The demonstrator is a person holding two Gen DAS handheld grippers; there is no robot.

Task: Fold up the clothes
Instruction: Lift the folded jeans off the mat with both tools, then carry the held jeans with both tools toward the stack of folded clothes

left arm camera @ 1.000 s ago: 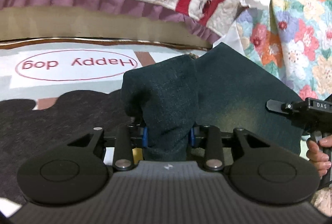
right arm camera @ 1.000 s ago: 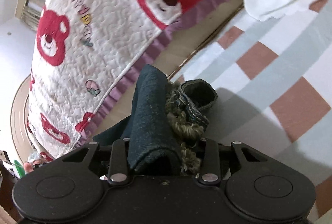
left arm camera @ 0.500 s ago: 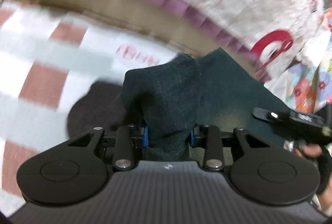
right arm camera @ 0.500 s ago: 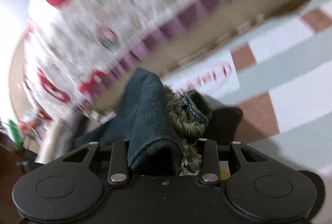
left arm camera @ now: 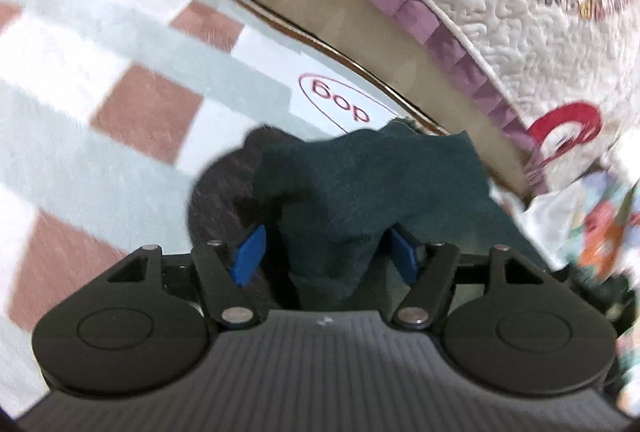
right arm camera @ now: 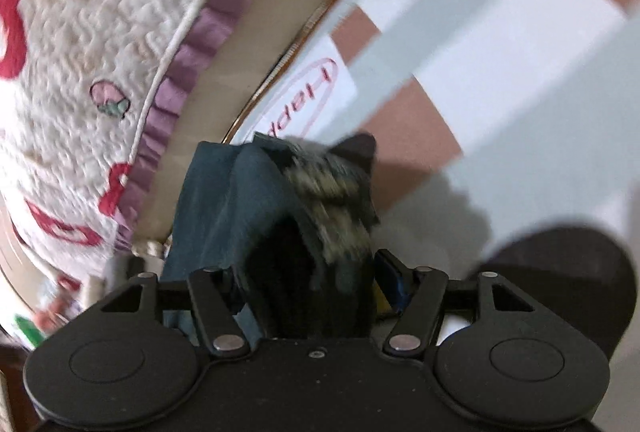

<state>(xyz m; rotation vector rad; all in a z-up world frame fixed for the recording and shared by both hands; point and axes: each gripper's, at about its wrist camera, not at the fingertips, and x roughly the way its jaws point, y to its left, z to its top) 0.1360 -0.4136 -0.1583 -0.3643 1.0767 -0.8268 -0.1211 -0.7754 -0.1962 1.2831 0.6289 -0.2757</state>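
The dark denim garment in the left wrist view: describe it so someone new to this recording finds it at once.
Start from the checked blanket with pink-brown squares and a red oval label, below the quilted bear bedspread. On it, at the foot of that bedspread, lies the dark denim garment, bunched between the blue-padded fingers of the left gripper, which are opening. It is the only dark, plain cloth among pale, patterned ones.
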